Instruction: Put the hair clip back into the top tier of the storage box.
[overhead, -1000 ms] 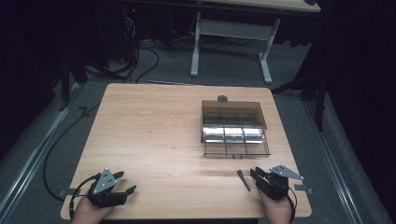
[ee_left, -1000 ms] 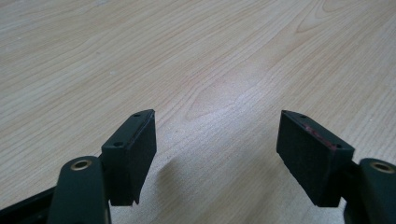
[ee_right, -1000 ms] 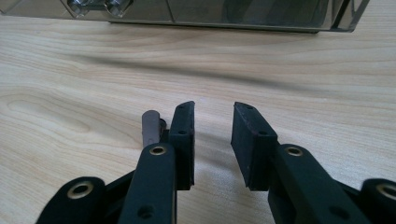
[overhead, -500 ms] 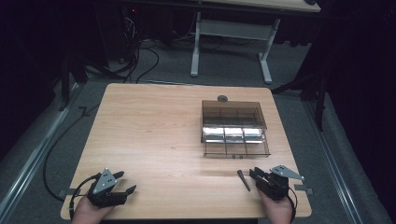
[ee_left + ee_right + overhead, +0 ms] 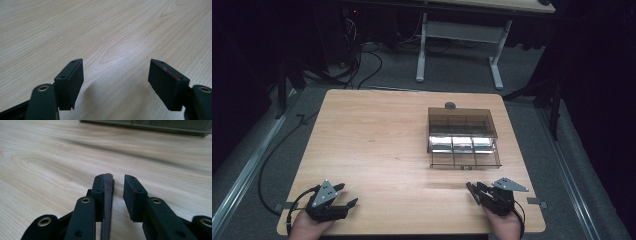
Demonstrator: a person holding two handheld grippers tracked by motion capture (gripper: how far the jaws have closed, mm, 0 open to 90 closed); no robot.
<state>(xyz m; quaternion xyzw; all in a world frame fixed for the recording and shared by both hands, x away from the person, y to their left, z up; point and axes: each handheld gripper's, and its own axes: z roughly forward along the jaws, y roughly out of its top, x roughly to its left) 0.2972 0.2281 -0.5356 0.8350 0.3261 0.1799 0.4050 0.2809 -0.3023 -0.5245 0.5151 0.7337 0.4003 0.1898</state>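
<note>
While right claw [image 5: 117,195] lies low near surface's [image 5: 382,145] front right corner, jaws narrowing round thin dark stick [image 5: 107,202], pad gap remaining; left claw [image 5: 115,80] wide, empty, front left corner; compartment box [image 5: 462,137] beyond.

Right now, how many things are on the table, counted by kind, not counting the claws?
Clear compartment boxes: 1
Small round dark knobs: 1
Slim dark sticks: 1
Total: 3
</note>
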